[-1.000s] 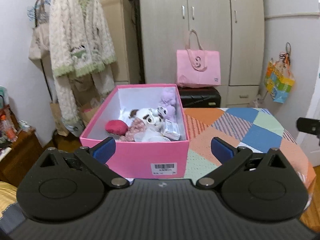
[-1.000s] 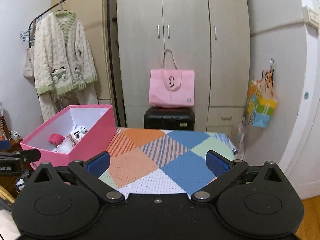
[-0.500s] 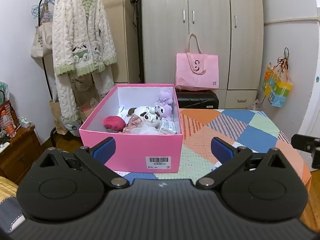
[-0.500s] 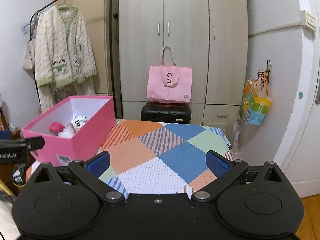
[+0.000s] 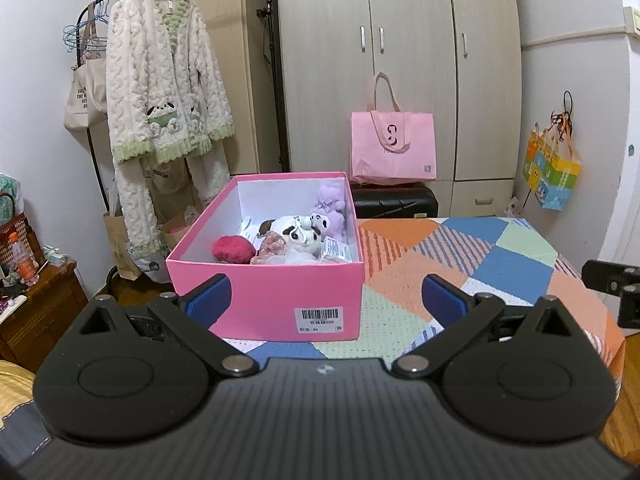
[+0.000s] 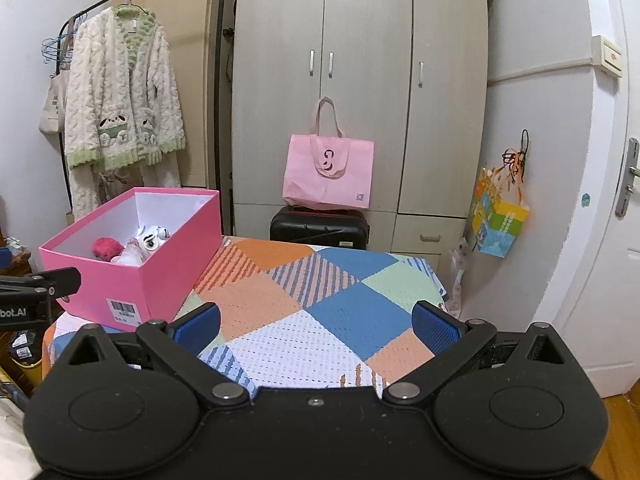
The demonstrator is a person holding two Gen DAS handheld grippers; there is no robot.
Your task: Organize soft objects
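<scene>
Several soft toys sit inside the pink box point(image 5: 276, 280), lower centre-left of the left wrist frame: a red plush ball point(image 5: 233, 249) at the box's near left, a white-and-brown plush dog point(image 5: 298, 234) in the middle, a purple plush point(image 5: 331, 205) against the far right wall. Paper tags and pale fabric pieces lie among them; exact items unclear.

Change noted: across the last second both views pull back and rise. The box shrinks in the left wrist frame, and its barcode label point(image 5: 319, 318), partly cut off earlier, now shows whole above the gripper body. More of the patchwork-covered surface point(image 6: 328, 312) is exposed in the right wrist frame, bare of loose items.

Left gripper point(image 5: 326, 295): jaws spread wide, nothing between them, well short of the box front. Right gripper point(image 6: 316, 322): jaws likewise released and empty, over the bare patchwork, box at frame left.

Judgement: with toys gathered in the box, none visible on the cloth and both tools retreating empty, the sorting looks finished or close to it. No lid in view.

Beyond: pink tote point(image 6: 329, 174) on a black case, wardrobe behind, fleece robe point(image 5: 166, 92) hanging upper left.
</scene>
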